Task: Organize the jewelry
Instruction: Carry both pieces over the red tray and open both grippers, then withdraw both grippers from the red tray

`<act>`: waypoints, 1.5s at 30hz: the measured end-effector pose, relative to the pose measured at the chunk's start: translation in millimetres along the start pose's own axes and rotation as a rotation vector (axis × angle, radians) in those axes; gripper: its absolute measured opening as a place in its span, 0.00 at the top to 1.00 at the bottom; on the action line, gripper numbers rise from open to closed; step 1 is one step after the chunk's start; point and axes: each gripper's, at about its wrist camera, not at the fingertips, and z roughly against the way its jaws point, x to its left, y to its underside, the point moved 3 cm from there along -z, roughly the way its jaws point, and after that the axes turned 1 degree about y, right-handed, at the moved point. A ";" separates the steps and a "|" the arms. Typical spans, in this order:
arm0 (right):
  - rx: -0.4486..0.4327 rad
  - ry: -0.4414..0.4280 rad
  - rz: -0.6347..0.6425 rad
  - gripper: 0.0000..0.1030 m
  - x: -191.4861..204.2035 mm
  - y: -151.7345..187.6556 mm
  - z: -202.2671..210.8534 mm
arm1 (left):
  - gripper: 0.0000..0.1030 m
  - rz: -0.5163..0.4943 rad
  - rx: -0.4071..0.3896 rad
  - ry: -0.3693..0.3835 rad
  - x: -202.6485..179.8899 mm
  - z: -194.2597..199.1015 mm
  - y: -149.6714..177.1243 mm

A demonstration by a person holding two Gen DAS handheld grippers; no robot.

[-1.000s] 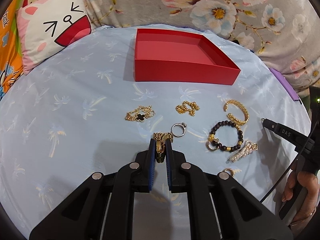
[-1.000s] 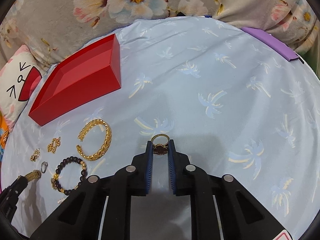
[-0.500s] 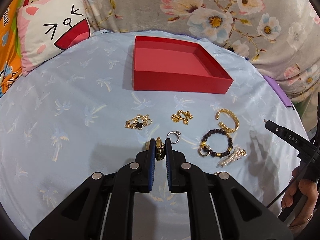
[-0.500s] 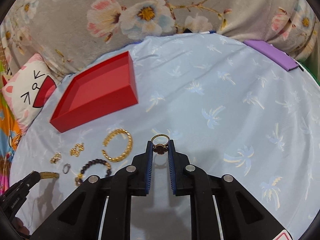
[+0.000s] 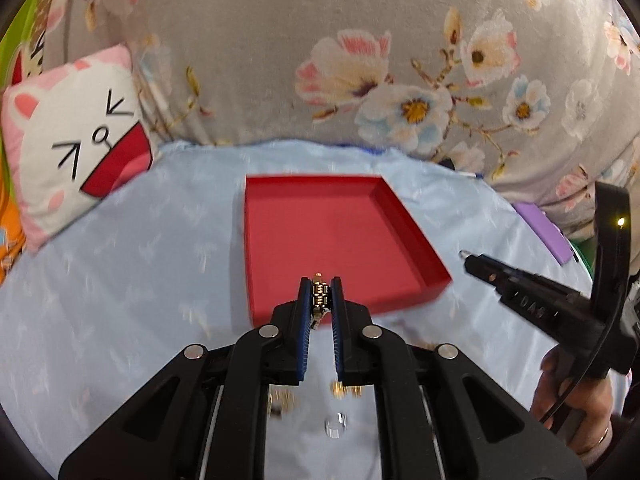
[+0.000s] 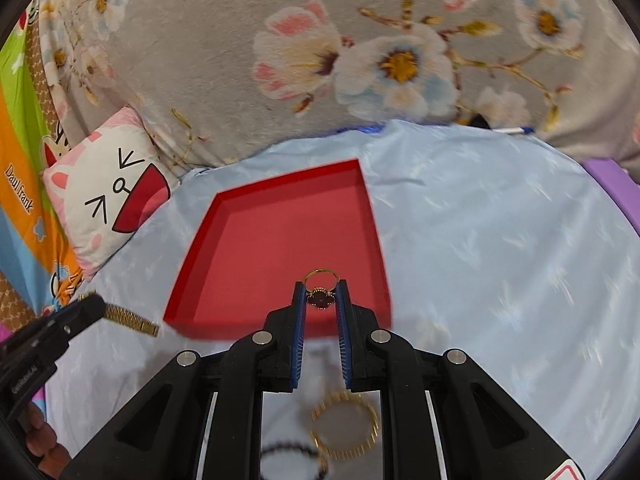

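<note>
An empty red tray point(image 5: 320, 236) point(image 6: 276, 236) lies on the pale blue cloth. My left gripper point(image 5: 320, 294) is shut on a gold link band point(image 5: 320, 295), held above the tray's near edge. From the right wrist view the same band point(image 6: 128, 317) hangs out of the left gripper's tip point(image 6: 86, 309) at the tray's left. My right gripper point(image 6: 321, 295) is shut on a gold ring with a dark clover face point(image 6: 320, 294), over the tray's near right part. A gold cuff bracelet point(image 6: 346, 426) and a dark bead bracelet point(image 6: 292, 450) lie on the cloth below it.
A cat-face cushion point(image 5: 76, 148) leans at the back left against a grey floral blanket point(image 5: 360, 60). A purple object point(image 5: 544, 236) lies at the cloth's right edge. Blurred small jewellery point(image 5: 280, 400) lies under the left gripper. A person's hand point(image 5: 576, 408) holds the right gripper's handle.
Both grippers have risen and moved forward with their pieces, from over the jewellery on the cloth to the red tray's near edge. Neither grip has changed.
</note>
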 end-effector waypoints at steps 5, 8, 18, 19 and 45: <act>0.040 -0.020 0.019 0.87 11.4 -40.8 -55.6 | 0.91 0.001 -0.003 -0.014 6.3 -49.2 -48.5; 0.064 -0.006 0.039 0.87 17.8 -60.0 -87.5 | 0.91 -0.009 0.005 -0.042 12.7 -83.1 -66.4; 0.175 0.001 0.078 0.87 22.6 -83.4 -171.1 | 0.91 -0.007 0.102 -0.062 35.5 -172.2 -78.7; 0.185 0.006 0.084 0.87 21.8 -83.1 -177.0 | 0.91 -0.012 0.108 -0.062 36.2 -178.0 -78.4; 0.179 0.034 0.018 0.44 11.5 -65.3 -163.8 | 0.68 -0.014 0.117 -0.067 40.4 -188.6 -62.8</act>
